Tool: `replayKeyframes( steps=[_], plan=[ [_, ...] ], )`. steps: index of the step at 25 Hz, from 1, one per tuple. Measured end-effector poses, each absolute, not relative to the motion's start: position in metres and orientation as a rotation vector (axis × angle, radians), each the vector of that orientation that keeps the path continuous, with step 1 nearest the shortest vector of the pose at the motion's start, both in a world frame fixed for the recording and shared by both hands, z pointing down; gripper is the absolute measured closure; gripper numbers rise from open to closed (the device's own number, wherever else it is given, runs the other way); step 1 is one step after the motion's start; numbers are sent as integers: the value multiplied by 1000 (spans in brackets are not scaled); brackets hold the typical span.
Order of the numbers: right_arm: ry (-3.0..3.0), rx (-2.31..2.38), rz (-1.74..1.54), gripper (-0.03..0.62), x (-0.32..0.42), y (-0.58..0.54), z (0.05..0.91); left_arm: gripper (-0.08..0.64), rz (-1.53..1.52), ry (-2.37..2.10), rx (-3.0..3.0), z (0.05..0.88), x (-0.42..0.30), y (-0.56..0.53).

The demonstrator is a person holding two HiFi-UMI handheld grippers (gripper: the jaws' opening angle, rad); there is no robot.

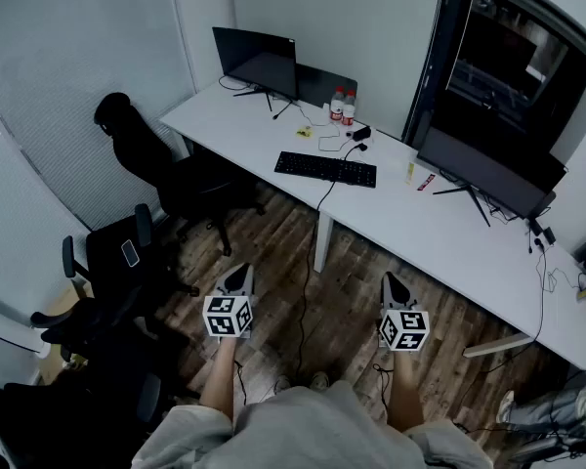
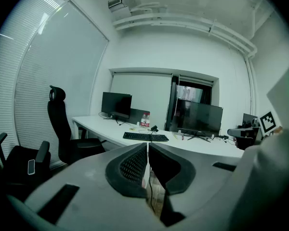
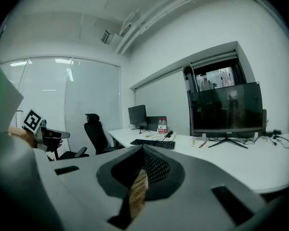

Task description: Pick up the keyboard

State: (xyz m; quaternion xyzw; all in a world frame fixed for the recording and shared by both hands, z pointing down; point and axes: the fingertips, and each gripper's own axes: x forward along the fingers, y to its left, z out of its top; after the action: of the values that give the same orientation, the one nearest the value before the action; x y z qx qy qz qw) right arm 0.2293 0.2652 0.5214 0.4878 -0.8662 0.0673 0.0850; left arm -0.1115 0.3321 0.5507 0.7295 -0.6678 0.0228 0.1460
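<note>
A black keyboard (image 1: 325, 168) lies on the long white desk (image 1: 469, 237), its cable hanging off the front edge. It also shows far off as the keyboard (image 2: 145, 137) in the left gripper view and the keyboard (image 3: 153, 143) in the right gripper view. My left gripper (image 1: 238, 279) and right gripper (image 1: 395, 287) are held over the wooden floor, well short of the desk. Both are shut with nothing between their jaws: left gripper (image 2: 148, 153), right gripper (image 3: 142, 154).
Two monitors (image 1: 256, 59) (image 1: 488, 172) stand on the desk, with two bottles (image 1: 343, 106) near the back and small items beside the keyboard. Black office chairs (image 1: 166, 169) (image 1: 112, 272) stand at the left. A desk leg (image 1: 321, 242) and cables (image 1: 303, 301) lie ahead.
</note>
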Motion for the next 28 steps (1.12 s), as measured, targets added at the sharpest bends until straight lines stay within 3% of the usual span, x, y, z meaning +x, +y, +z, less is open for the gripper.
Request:
replayKeyframes(
  steps=[13,14,15,16,17,18,28],
  plan=[
    [-2592,1426,205,591,227,270,525,535,59,-1897,2103,556,-106,338],
    [-2599,1412,209,589,226,271,527,508,50,-1866,2115,558,-103,338],
    [-2611,1391,215,544,224,272,528,400,44,-1831,2124,560,-99,338],
    [-2625,1370,222,458,223,272,529,308,42,-1801,2130,562,-96,338],
    [-2637,1354,227,372,221,273,530,299,43,-1784,2135,563,-93,338],
    [-2643,1344,228,335,221,274,530,298,44,-1780,2139,564,-91,338],
    [-2629,1317,224,321,230,275,538,299,84,-1831,2128,569,-79,343]
  ],
)
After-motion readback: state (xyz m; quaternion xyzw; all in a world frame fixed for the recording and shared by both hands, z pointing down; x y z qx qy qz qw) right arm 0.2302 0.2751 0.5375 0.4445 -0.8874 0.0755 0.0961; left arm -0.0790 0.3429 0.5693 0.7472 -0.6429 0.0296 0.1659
